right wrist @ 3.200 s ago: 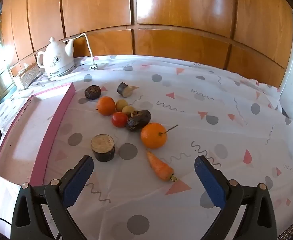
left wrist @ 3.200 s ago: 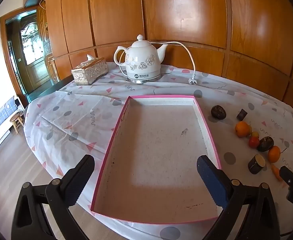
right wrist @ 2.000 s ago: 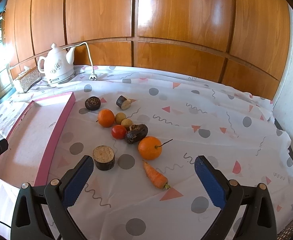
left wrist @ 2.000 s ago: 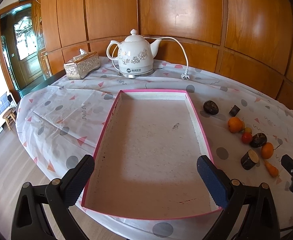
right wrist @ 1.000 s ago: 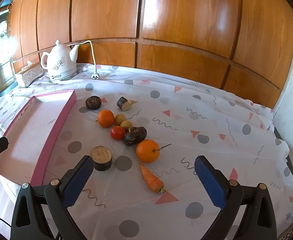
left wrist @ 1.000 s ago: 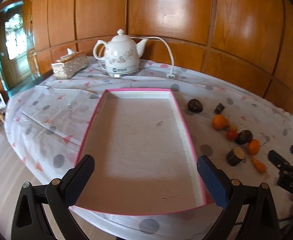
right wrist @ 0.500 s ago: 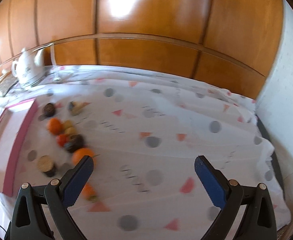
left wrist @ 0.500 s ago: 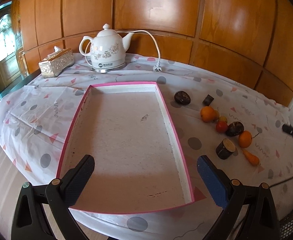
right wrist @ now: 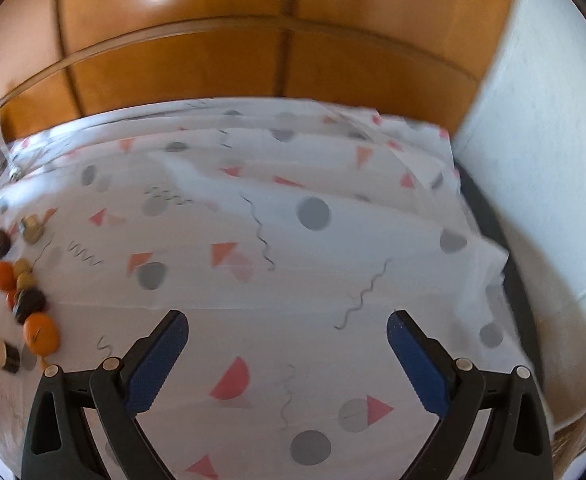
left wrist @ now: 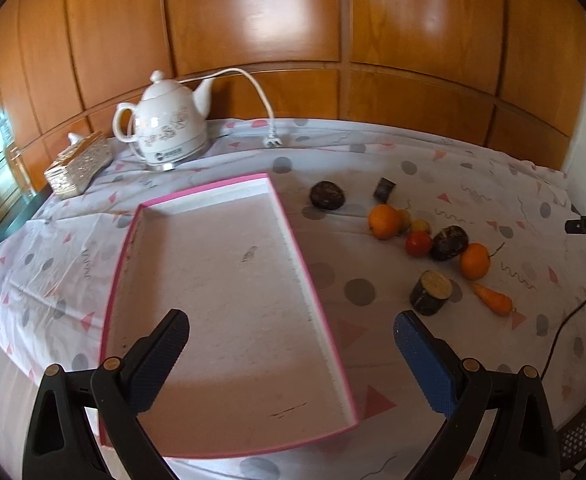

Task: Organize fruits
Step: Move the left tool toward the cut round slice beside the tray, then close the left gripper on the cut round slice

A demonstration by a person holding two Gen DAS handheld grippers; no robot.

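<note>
Pink-rimmed tray (left wrist: 289, 224) lies empty; fruits (left wrist: 433, 240) sit loose on the tablecloth just right of it.
Left gripper (left wrist: 291, 336) and right gripper (right wrist: 287, 332) both gape, holding nothing (right view blurred). Best start: aim squarely over one fruit.

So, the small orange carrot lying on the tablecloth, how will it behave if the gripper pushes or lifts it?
The small orange carrot is tapered, so a push would probably swing it in an arc rather than roll it straight. It looks stiff and light. Its narrow tip may slip from the pads; gripping the thicker end seems safer.
</note>
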